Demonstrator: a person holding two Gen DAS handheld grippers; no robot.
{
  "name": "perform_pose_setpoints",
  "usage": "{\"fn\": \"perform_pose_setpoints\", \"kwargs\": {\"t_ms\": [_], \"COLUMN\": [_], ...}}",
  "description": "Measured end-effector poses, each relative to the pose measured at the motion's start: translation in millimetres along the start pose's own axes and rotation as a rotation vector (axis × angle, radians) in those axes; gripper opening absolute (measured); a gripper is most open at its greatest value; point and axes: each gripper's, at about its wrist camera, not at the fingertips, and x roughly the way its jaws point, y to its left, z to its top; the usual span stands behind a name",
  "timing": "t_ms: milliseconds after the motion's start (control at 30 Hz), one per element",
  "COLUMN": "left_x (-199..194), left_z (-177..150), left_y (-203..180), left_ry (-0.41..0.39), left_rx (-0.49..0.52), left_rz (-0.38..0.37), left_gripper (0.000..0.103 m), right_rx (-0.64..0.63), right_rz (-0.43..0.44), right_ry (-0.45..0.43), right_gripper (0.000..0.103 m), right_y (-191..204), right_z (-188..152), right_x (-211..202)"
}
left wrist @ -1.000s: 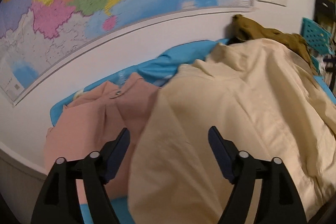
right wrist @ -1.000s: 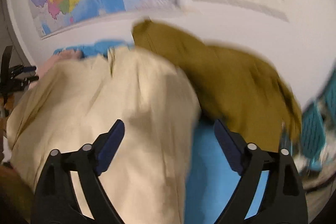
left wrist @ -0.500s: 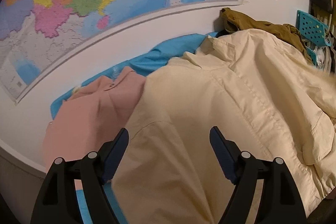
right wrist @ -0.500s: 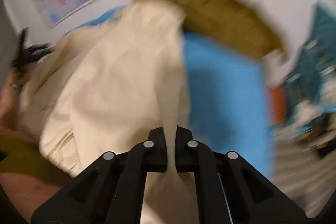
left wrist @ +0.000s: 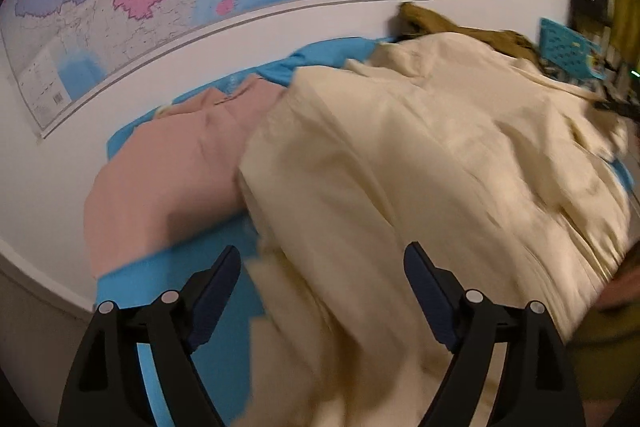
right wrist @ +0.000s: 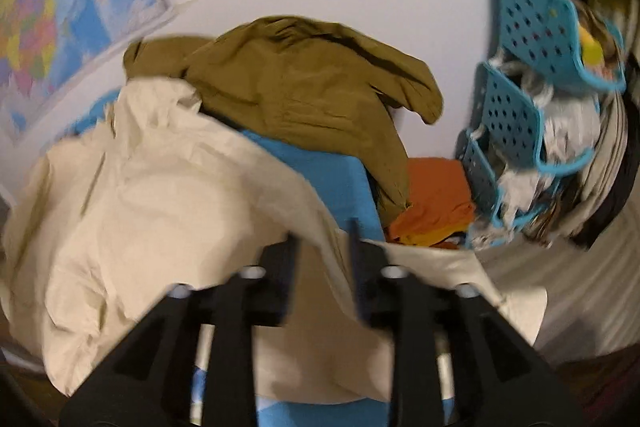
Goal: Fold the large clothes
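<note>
Cream jacket (left wrist: 420,163) covers my blue counter (left wrist: 176,283); my left tool (left wrist: 322,273) hangs spread above it, my right tool (right wrist: 322,251) pinches its edge.

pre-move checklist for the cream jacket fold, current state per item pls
1. Left gripper open over the cream jacket: ok, nothing between its fingers is gripped.
2. Right gripper grip on the cream fabric: cannot tell; jaws stand narrowly apart around a fold, frame blurred.
3. Jacket flat on the blue cover: not ok, rumpled.
4. Pink garment apart from the jacket: not ok, the jacket's edge meets it.
5. Olive jacket apart: not ok, the cream collar lies against it.
6. Teal basket rack outside the fold area: ok.
</note>
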Motion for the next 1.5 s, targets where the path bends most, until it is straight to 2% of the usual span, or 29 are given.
{"fn": "perform_pose_setpoints", "kwargs": {"t_ms": [67, 133, 200, 233, 300, 367, 467, 533, 633, 667, 700, 800, 900, 1033, 1100, 1200, 1267, 1300, 1367, 1433, 1500], "left_x": [-9.5, -8.1, 6.0, 16.7, 32.5, 33.6, 7.8, -3.1, 4.6, 14.9, 21.1, 33.3, 27.0, 14.7, 8.6, -5.2, -15.5, -19.8, -23.2, -21.5, -14.6], "left_z": [-14.7, -23.1, -27.1, -26.6, -21.6, -12.4, 6.7, 9.7, 11.6, 10.1, 8.7, 7.3, 10.7, 19.4, 20.1, 19.3, 17.8, 17.3, 18.4, 22.4, 28.0], "left_y": [-11.6, -26.2, -33.0, -32.0, -18.3, 5.9, 63.0, 96.7, 109.9, 111.6, 110.3, 90.1, 75.5, 59.6, 52.2, 43.7, 36.1, 31.8, 25.5, 22.3, 26.0], "left_ry": [-0.017, -0.015, 0.03, 0.065, 0.116, 0.124, 0.033, -0.001, 0.022, 0.056, 0.076, 0.101, 0.062, 0.009, -0.009, -0.074, -0.116, -0.132, -0.155, -0.162, -0.14], "left_rx": [0.026, 0.082, 0.112, 0.109, 0.052, -0.049, -0.279, -0.446, -0.514, -0.552, -0.569, -0.488, -0.424, -0.343, -0.307, -0.265, -0.224, -0.199, -0.169, -0.164, -0.206], "left_rz": [-0.023, 0.021, 0.072, 0.098, 0.125, 0.103, 0.081, -0.001, -0.016, -0.056, -0.069, -0.005, 0.006, 0.042, 0.034, -0.082, -0.091, -0.097, -0.117, -0.077, -0.029], "left_gripper": [0.091, 0.091, 0.088, 0.082, 0.046, 0.024, 0.02, 0.02, 0.024, 0.033, 0.034, 0.039, 0.05, 0.052, 0.053, 0.056, 0.057, 0.059, 0.063, 0.065, 0.065], "right_rx": [0.054, 0.095, 0.136, 0.152, 0.185, 0.221, 0.29, 0.342, 0.413, 0.463, 0.488, 0.536, 0.581, 0.651, 0.685, 0.717, 0.71, 0.694, 0.68, 0.713, 0.745], "right_rz": [-0.004, 0.002, 0.023, 0.029, 0.058, 0.124, 0.221, 0.279, 0.222, 0.225, 0.227, 0.238, 0.213, 0.186, 0.181, 0.16, 0.165, 0.167, 0.143, 0.154, 0.225], "right_ry": [-0.055, -0.104, -0.161, -0.183, -0.217, -0.216, -0.177, -0.133, -0.084, -0.07, -0.067, -0.109, -0.108, -0.073, -0.073, -0.1, -0.117, -0.104, -0.053, -0.033, -0.006], "right_gripper": [0.065, 0.073, 0.077, 0.077, 0.078, 0.08, 0.082, 0.082, 0.082, 0.081, 0.08, 0.079, 0.086, 0.085, 0.085, 0.084, 0.085, 0.09, 0.092, 0.092, 0.091], "right_y": [-7.9, -11.8, -15.8, -17.7, -22.9, -28.1, -35.4, -38.6, -46.7, -53.3, -57.7, -65.8, -73.7, -82.9, -82.5, -82.9, -83.4, -83.6, -87.2, -94.1, -99.9], "right_z": [-5.6, -12.1, -22.3, -27.2, -39.2, -53.2, -75.2, -89.0, -102.1, -105.8, -107.5, -105.1, -92.6, -87.1, -88.9, -95.3, -100.7, -100.9, -100.2, -99.5, -96.9], "right_x": [-10.6, -24.0, -41.0, -48.7, -64.1, -73.2, -72.2, -62.6, -44.5, -37.0, -32.4, -25.2, -13.5, 12.2, 15.4, 3.1, -11.2, -12.6, -8.0, 2.3, 19.9]}}
